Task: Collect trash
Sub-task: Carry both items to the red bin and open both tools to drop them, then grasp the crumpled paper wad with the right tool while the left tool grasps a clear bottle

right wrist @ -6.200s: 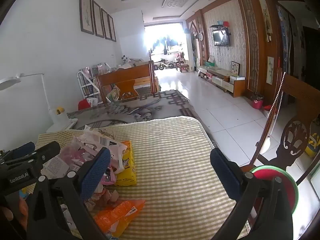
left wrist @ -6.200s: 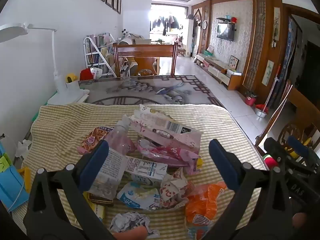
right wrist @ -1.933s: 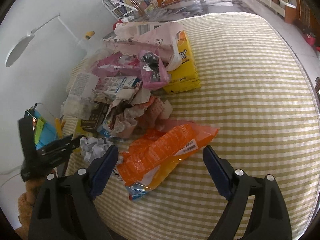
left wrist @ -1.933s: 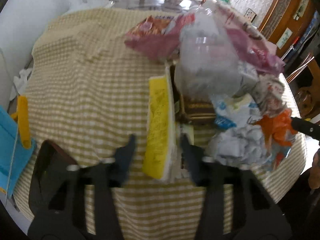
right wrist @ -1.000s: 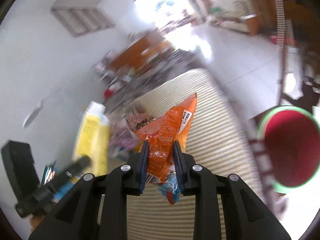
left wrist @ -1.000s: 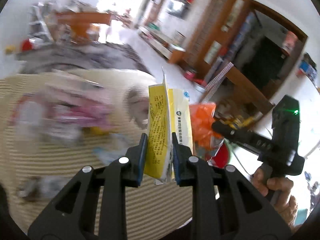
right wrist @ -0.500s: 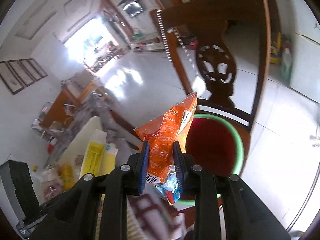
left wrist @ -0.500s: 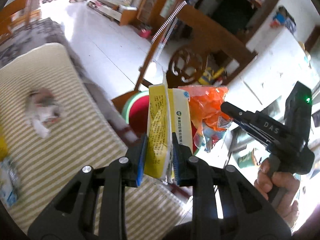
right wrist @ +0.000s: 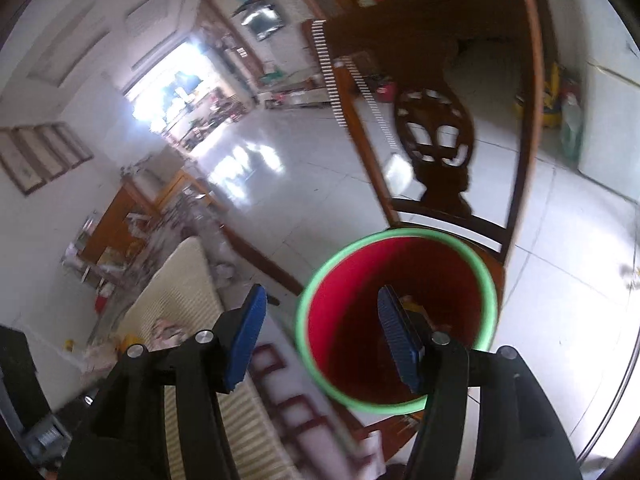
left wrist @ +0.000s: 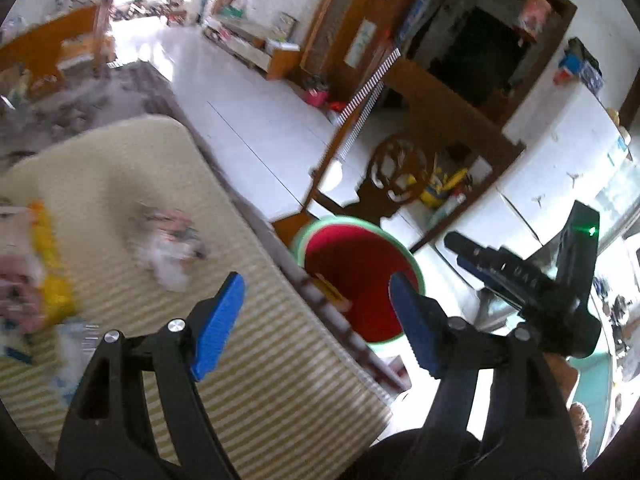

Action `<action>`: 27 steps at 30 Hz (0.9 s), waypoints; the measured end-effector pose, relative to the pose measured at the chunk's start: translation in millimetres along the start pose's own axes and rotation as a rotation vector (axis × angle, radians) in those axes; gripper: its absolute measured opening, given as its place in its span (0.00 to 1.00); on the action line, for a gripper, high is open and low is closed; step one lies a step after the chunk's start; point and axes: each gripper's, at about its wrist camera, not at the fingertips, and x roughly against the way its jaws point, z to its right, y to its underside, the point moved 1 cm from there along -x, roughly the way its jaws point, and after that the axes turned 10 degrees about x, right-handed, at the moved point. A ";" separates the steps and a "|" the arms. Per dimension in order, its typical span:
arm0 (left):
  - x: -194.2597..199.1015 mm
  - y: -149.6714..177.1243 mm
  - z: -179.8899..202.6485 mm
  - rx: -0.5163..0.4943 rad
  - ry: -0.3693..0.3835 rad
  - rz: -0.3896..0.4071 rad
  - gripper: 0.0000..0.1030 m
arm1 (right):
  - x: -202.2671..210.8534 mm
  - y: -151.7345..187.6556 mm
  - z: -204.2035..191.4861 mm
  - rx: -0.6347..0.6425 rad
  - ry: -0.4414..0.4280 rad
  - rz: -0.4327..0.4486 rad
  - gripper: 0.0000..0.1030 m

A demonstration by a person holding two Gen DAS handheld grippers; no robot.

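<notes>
A red bin with a green rim [left wrist: 360, 292] stands on a wooden chair beside the table; it also shows in the right wrist view [right wrist: 400, 320]. A yellow-orange piece of trash [left wrist: 330, 290] lies inside it. My left gripper [left wrist: 316, 324] is open and empty above the table edge next to the bin. My right gripper [right wrist: 320, 332] is open and empty right over the bin's rim; it also shows in the left wrist view [left wrist: 500, 272]. Blurred trash, a crumpled wrapper [left wrist: 168, 244] and a yellow box [left wrist: 52, 280], lies on the checked tablecloth [left wrist: 280, 380].
A carved dark wooden chair back [right wrist: 436, 140] rises behind the bin. White tiled floor [left wrist: 256, 120] stretches beyond the table. A white cabinet [left wrist: 560, 168] stands at the right.
Both grippers have opened. The yellow carton left my left gripper and the orange bag left my right gripper. Trash now lies in the bin. Both views have swung slightly.
</notes>
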 end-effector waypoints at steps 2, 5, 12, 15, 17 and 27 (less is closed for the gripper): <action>24.5 -3.5 -12.2 0.009 -0.016 0.042 0.73 | 3.8 -3.9 -26.2 0.109 0.027 0.000 0.60; 64.6 -2.9 -44.7 0.049 -0.072 0.117 0.74 | 10.6 -7.3 -52.3 0.151 0.004 0.033 0.67; 141.1 3.3 -130.3 0.204 -0.212 0.265 0.74 | -17.2 -9.7 -119.9 0.229 -0.104 -0.056 0.68; 151.8 4.9 -155.4 0.222 -0.356 0.318 0.74 | -43.2 -14.3 -155.9 0.257 -0.138 -0.101 0.71; 159.1 6.0 -170.9 0.271 -0.368 0.333 0.74 | -72.5 -13.4 -178.0 0.279 -0.132 -0.131 0.72; 181.8 18.7 -234.9 0.533 -0.361 0.370 0.74 | -169.6 13.0 -210.5 0.417 -0.017 -0.331 0.72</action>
